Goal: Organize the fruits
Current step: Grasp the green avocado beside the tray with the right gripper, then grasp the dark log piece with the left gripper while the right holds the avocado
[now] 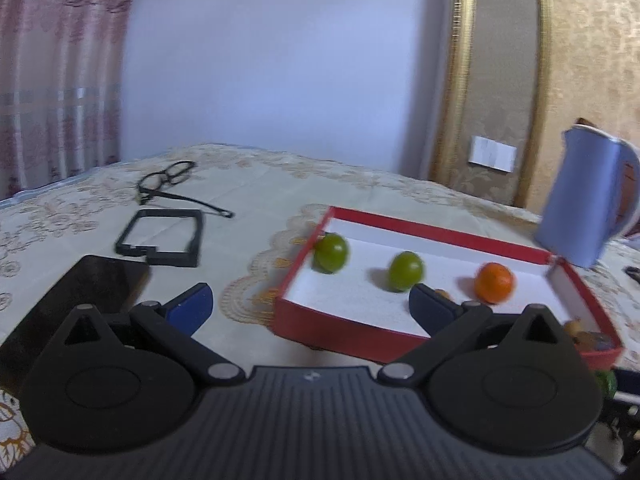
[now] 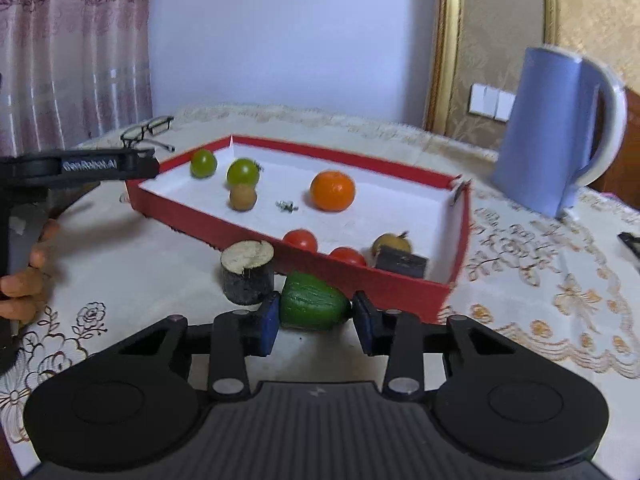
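Observation:
A red box with a white floor holds two green fruits, an orange, a small brown fruit, two red tomatoes, a yellowish fruit and a dark block. My right gripper is shut on a green ridged fruit on the cloth just in front of the box. A dark cut cylinder stands beside it. My left gripper is open and empty, above the box's near left edge; it also shows in the right wrist view.
A blue kettle stands right of the box. Glasses, a black frame and a dark phone lie left of the box on the lace tablecloth. A wall and curtain are behind.

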